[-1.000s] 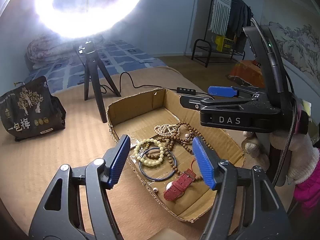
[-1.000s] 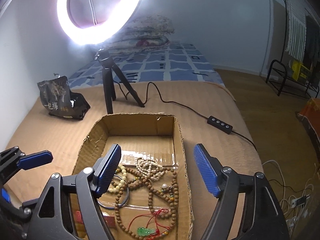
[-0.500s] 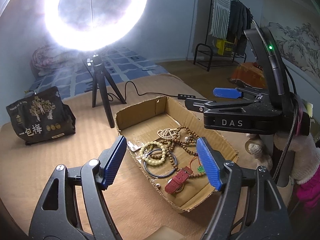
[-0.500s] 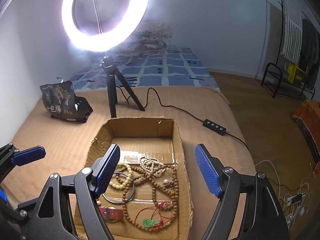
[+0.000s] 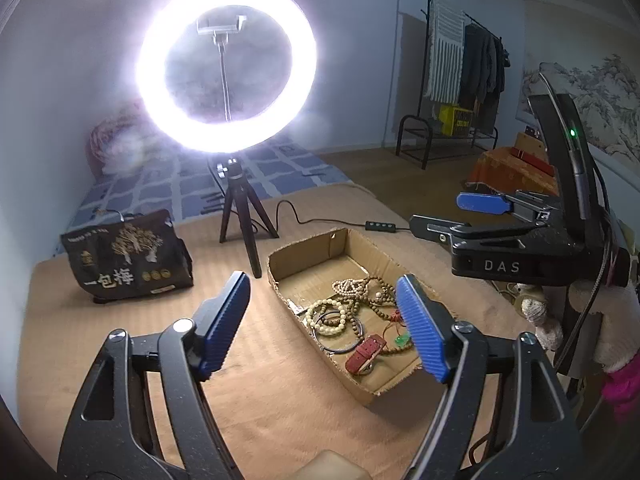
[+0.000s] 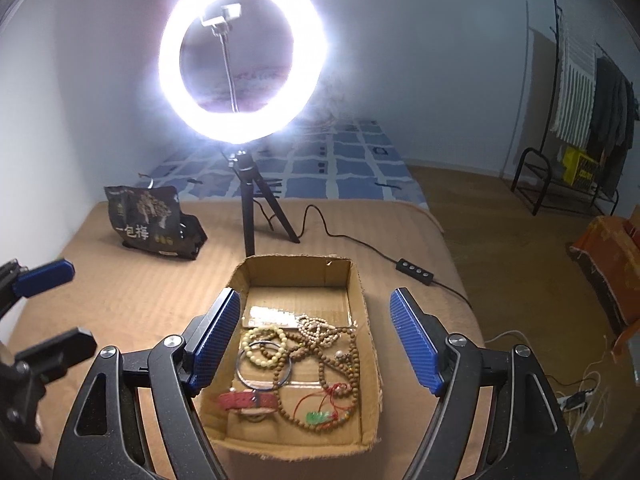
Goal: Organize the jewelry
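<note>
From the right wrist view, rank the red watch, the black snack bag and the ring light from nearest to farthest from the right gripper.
1. Red watch: in the box, just under the right gripper.
2. Black snack bag: far left, on the bed.
3. Ring light: high, behind the box.

Brown cardboard box holds cream bead bracelet, brown bead strands, red watch strap, green pendant; black snack bag bears gold trees

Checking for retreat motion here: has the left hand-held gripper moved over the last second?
Yes. The left hand-held gripper has pulled back and up from the cardboard box; the box looks smaller and farther, and more of the ring light shows above it.
</note>
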Demonstrator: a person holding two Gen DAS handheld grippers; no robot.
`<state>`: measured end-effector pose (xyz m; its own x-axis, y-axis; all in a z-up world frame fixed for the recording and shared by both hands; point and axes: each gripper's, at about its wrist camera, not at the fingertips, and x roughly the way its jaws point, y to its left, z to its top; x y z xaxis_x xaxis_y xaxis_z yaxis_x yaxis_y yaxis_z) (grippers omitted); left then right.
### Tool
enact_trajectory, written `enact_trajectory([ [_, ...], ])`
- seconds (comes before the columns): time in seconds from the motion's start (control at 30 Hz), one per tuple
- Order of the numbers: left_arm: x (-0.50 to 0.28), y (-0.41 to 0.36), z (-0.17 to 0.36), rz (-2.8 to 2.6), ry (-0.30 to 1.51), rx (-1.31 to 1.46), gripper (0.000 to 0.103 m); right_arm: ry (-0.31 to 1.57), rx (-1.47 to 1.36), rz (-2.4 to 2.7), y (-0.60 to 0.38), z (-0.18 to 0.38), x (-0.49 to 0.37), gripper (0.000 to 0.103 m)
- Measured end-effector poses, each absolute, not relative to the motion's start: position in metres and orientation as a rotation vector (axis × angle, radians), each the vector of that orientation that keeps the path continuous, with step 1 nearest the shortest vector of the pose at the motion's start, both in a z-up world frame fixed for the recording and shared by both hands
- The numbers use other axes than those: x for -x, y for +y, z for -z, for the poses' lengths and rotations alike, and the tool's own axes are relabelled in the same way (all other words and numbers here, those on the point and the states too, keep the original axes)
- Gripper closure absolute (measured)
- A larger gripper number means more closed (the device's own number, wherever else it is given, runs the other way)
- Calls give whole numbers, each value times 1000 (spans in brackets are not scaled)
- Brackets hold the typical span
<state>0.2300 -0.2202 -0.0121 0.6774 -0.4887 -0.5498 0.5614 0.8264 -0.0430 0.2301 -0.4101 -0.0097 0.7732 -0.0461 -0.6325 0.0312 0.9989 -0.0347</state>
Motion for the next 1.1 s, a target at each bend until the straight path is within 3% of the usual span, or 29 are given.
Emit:
enact_trajectory([
  [0.27,-191,-196,-21,592,547,-147,16,686,-4,99,-396,-16,-186,23],
  [0.4,-175,-184,-33,587,546,-127,4,674,5,146,-388,-27,-164,20],
  [1.1,-132,-140,-30,494,608,-102,3,613,54,219,-336,-41,-97,20],
])
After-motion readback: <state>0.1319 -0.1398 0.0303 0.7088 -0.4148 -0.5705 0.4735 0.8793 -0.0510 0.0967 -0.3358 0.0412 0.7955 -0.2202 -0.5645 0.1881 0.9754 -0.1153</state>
